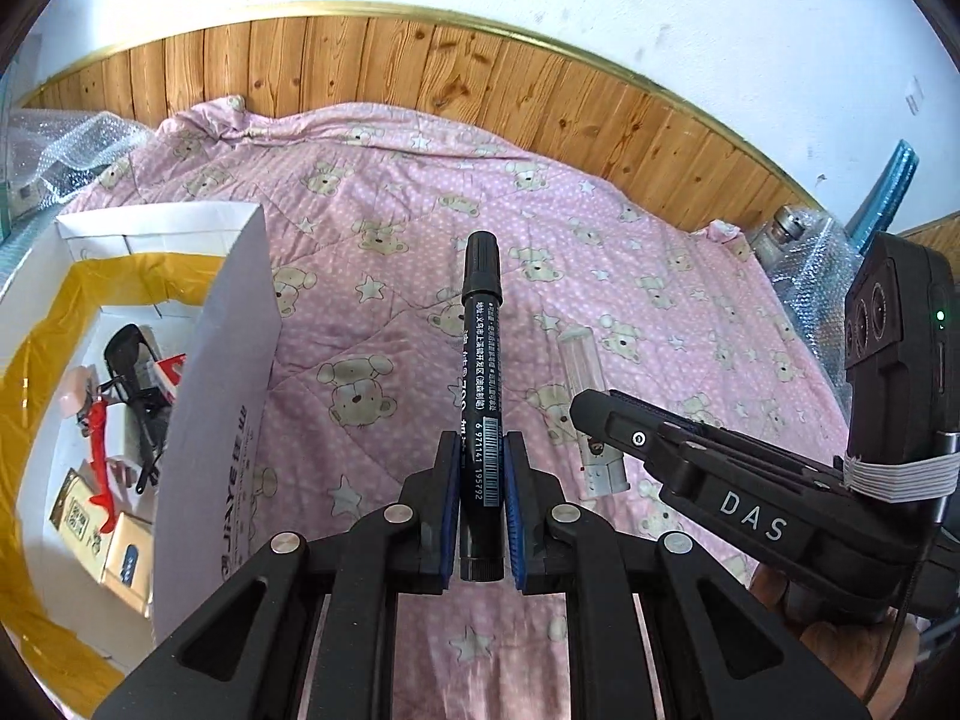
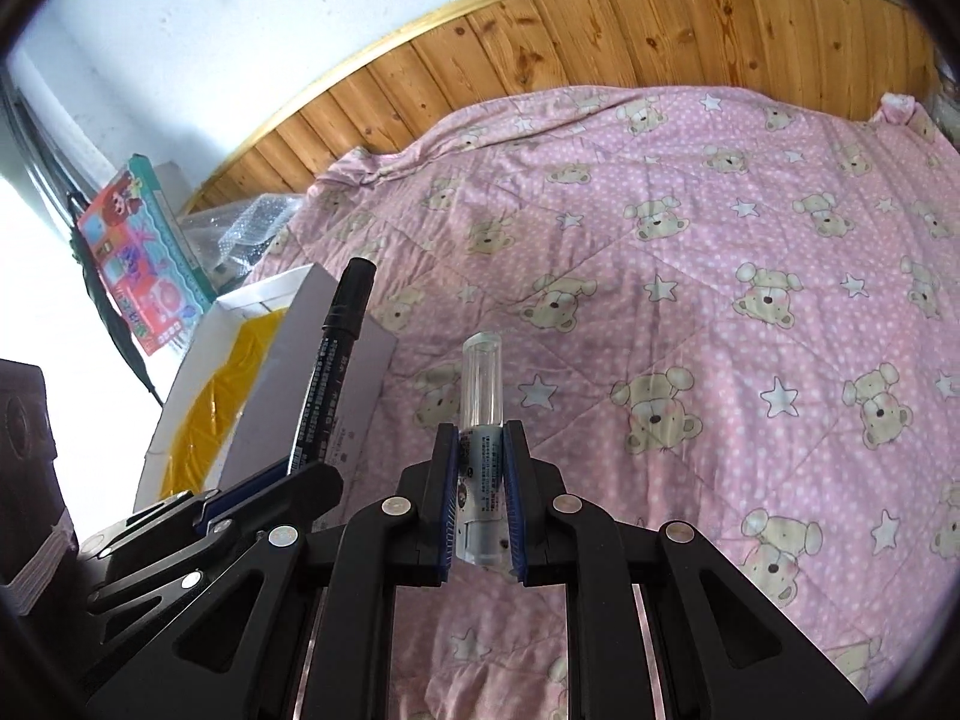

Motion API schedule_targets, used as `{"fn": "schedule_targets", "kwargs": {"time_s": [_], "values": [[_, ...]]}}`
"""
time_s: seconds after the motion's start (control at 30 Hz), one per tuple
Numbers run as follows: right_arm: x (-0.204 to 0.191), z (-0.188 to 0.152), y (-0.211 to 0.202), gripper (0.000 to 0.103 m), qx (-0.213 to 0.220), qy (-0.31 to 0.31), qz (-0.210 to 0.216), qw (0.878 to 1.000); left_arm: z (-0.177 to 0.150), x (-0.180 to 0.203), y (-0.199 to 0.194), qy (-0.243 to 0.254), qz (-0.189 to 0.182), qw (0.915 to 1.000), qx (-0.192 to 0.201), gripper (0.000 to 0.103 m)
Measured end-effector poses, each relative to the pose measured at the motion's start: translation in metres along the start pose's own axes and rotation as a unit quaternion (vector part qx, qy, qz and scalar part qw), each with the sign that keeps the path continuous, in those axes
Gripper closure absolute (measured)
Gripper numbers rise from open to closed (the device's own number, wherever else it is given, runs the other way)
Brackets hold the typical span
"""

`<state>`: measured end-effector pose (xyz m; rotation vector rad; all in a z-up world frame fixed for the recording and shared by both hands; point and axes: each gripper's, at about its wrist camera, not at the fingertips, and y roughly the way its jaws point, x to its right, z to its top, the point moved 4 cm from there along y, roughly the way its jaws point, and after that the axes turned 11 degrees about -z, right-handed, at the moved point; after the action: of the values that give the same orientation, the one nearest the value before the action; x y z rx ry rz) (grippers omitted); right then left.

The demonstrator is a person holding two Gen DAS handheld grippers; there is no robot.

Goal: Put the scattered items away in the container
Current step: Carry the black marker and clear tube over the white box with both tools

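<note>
Two tools, each gripping something. Left wrist view: the left tool [image 1: 481, 480] pinches a black marker [image 1: 481, 360] at frame centre; the white box [image 1: 228, 360] sits lower left. Right wrist view: the right tool [image 2: 480, 480] clamps a clear tube [image 2: 480, 420] at centre, above the pink bed quilt [image 2: 690, 270].

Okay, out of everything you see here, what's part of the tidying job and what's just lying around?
Part of the job:
black marker, held in the left gripper
clear-capped tube, held in the right gripper
white box, the container

Just lying about:
bubble wrap
colourful toy box
pink bear quilt
</note>
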<state>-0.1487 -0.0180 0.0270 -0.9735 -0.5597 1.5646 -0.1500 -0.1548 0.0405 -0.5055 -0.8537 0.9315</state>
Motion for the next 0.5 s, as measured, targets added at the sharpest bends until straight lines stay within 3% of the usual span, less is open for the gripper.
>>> {"fn": "schedule_targets", "kwargs": {"time_s": [0.5], "values": [[-0.039,-0.032,-0.062,0.088,0.032,-0.028,0.014,0.999,-0.028,0.027,-0.075,0.018,-0.009,0.9989,0.043,0.089]]}}
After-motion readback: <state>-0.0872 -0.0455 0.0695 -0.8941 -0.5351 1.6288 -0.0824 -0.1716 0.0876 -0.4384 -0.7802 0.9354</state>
